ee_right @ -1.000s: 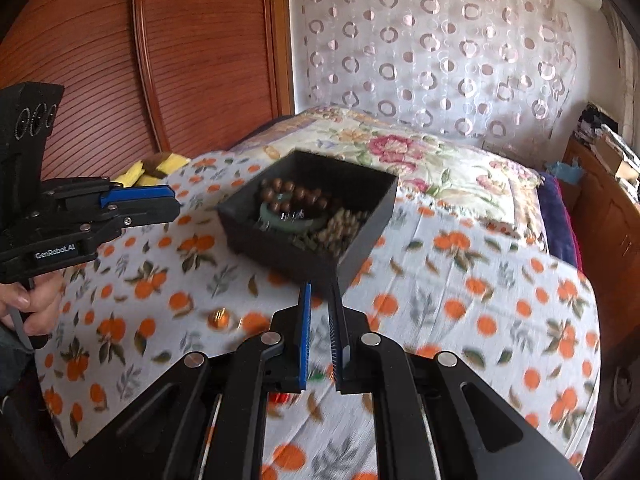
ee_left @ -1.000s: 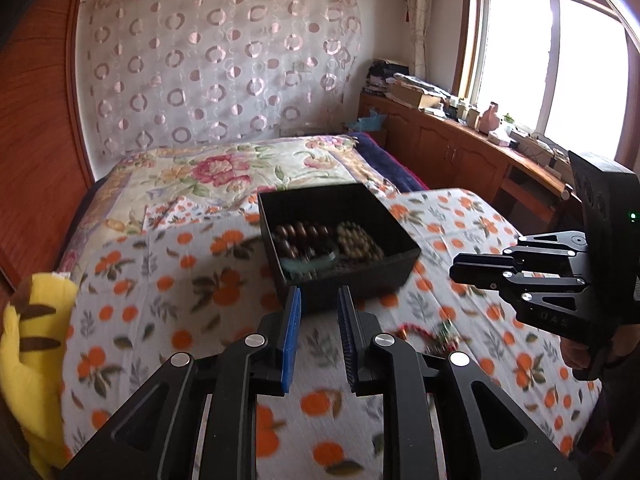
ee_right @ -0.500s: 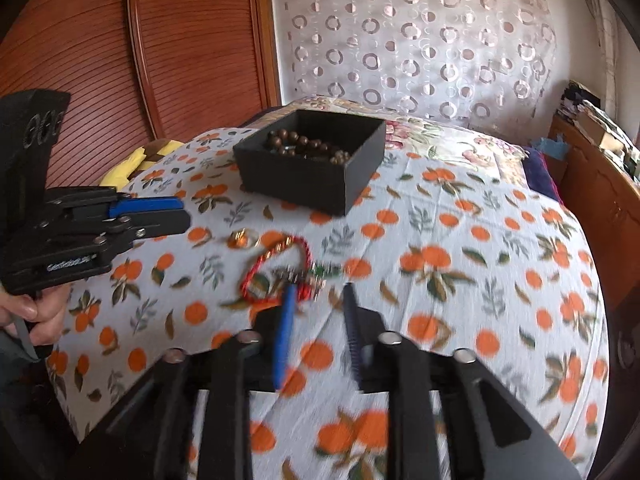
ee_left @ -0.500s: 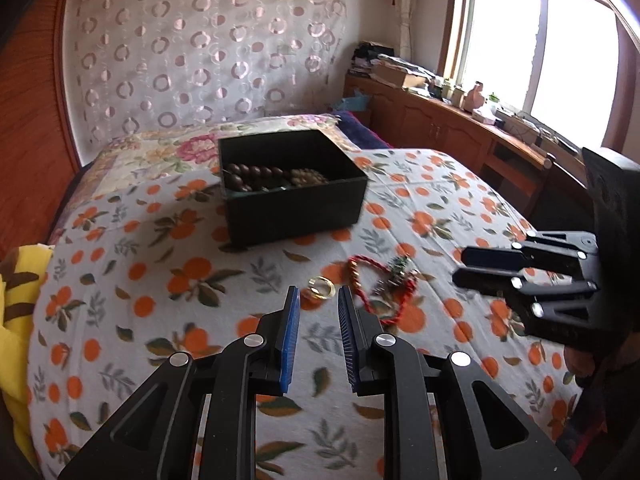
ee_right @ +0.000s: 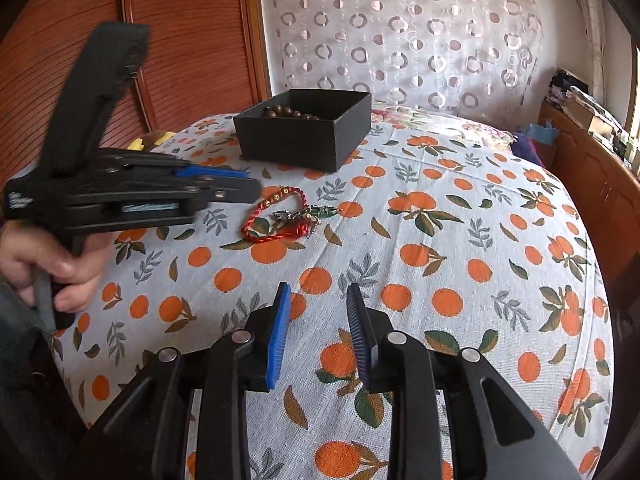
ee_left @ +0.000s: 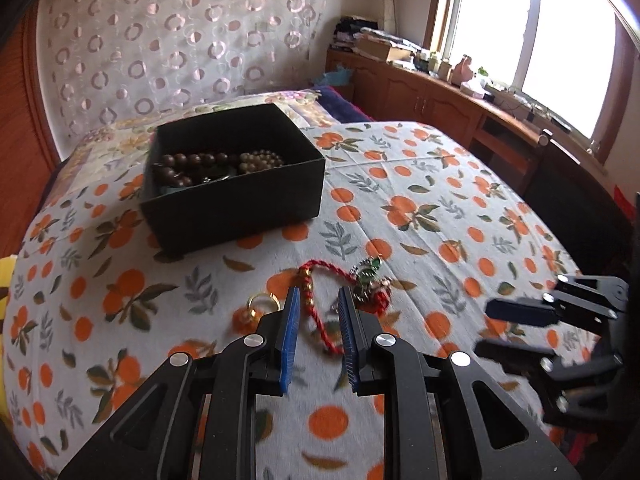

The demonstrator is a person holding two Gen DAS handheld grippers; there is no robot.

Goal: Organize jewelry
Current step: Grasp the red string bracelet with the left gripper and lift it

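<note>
Jewelry waits loose on the bedspread (ee_right: 440, 240): a red cord bracelet (ee_left: 320, 320) with a green-and-metal charm cluster (ee_left: 370, 278) and, just beside it, a gold ring (ee_left: 262, 302). The left gripper (ee_left: 318, 308) hangs over the bracelet, its blue pads a little apart with the red cord showing in the gap between them, nothing pinched. The right gripper (ee_right: 318, 300) sits nearer the bed's front edge, well short of the bracelet, its jaws spread and empty. A black box (ee_left: 236, 184) holding brown bead strands (ee_left: 192, 162) stands farther toward the head of the bed, apart from the loose pieces.

The spread is white with oranges and leaves. Behind it hangs a circle-patterned curtain (ee_right: 400, 32); wood panelling (ee_right: 180, 40) lines one side, and a wooden cabinet (ee_left: 440, 100) under a bright window the other.

A second earlier both grippers were up at the box; the right jaws, then nearly pressed together, now stand wider, and the bracelet has come under the left pads.
</note>
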